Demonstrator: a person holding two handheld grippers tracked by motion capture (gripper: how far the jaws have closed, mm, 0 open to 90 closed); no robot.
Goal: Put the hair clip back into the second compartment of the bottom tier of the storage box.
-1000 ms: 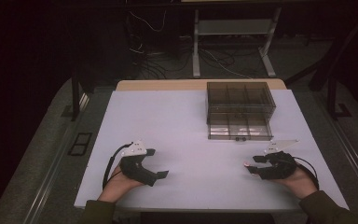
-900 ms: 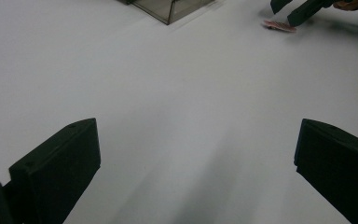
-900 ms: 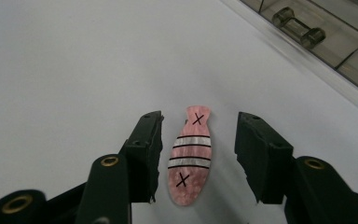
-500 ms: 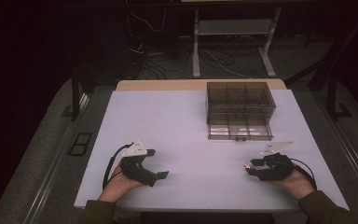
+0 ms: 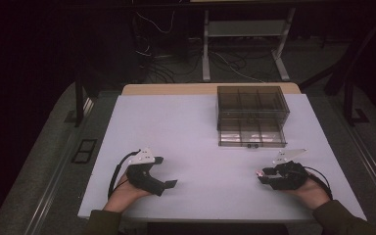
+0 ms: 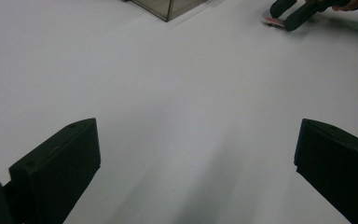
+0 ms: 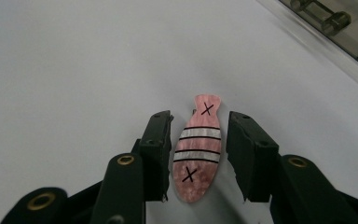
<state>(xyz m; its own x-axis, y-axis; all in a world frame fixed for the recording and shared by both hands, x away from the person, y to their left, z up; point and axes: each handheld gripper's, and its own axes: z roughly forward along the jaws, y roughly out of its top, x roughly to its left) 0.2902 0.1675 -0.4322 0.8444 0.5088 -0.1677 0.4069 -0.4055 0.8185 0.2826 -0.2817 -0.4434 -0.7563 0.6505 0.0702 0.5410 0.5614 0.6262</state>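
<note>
Pink fish piece (image 7: 197, 147) between right claw (image 7: 199, 154) jaws.

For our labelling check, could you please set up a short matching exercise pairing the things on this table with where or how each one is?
Things:
1. left claw
2. right claw
3. pink fish-shaped tag
4. smoky clear drawer box

States:
A. at the far right of the white table
B. lying flat between two black jaws, apart from both
C. wide open over bare table
D. part open around a small pink thing

Pairs: 1-C, 2-D, 3-B, 4-A
</note>
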